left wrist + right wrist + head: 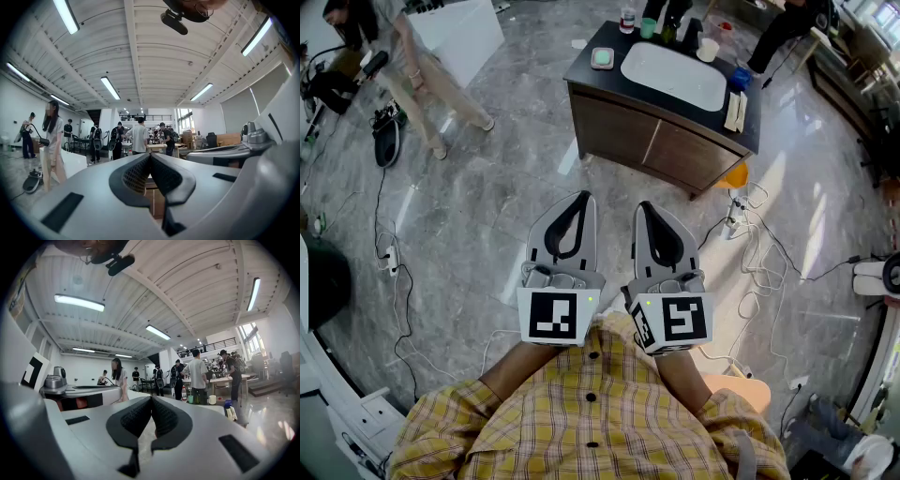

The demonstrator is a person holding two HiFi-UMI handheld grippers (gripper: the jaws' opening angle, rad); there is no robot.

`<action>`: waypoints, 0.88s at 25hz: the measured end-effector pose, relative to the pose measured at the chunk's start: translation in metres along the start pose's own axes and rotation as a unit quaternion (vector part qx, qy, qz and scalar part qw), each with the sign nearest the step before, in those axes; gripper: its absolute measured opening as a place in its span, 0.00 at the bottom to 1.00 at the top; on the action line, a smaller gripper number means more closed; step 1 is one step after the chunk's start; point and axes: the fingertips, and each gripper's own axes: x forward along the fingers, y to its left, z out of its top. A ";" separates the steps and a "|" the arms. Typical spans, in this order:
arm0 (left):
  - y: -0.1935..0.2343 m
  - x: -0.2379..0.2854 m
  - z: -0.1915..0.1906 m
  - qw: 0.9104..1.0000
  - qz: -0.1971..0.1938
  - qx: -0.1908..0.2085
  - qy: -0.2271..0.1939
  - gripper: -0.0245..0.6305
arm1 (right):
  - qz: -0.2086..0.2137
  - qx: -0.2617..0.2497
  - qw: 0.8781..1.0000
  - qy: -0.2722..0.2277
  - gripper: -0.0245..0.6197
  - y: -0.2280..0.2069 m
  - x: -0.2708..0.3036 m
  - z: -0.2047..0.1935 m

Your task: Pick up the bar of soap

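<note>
The bar of soap (602, 58) is a pale block in a green dish at the left end of a dark cabinet top (587, 68), beside a white sink basin (674, 75). In the head view it lies far ahead of both grippers. My left gripper (582, 197) and right gripper (643, 206) are held side by side close to my chest, level and pointing toward the cabinet. Both are shut with nothing between the pads. The closed tips of the left gripper (150, 157) and of the right gripper (151, 399) fill the lower part of each gripper view. Neither gripper view shows the soap.
Cups (648, 27) and a white mug (708, 49) stand behind the basin, with a blue item (741, 77) at its right end. Cables (759, 253) trail over the marble floor right of the cabinet. A person (412, 66) stands at the far left.
</note>
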 end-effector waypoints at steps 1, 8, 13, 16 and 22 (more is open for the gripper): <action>-0.001 0.000 -0.001 1.000 0.000 -0.001 0.000 0.06 | 0.000 0.001 1.000 0.001 0.07 -0.001 0.000 -0.001; -0.008 0.005 -0.006 1.000 -0.001 0.000 0.003 0.05 | -0.001 0.002 1.000 0.000 0.07 -0.009 -0.002 -0.006; -0.012 0.010 -0.008 1.000 0.000 0.001 0.006 0.05 | 0.002 0.007 1.000 0.001 0.07 -0.015 0.000 -0.007; -0.015 0.014 -0.011 1.000 0.003 0.000 0.009 0.05 | 0.004 0.011 1.000 -0.001 0.07 -0.021 0.000 -0.008; -0.031 0.028 -0.013 1.000 0.012 0.011 0.015 0.05 | 0.005 0.009 1.000 0.005 0.07 -0.044 -0.002 -0.009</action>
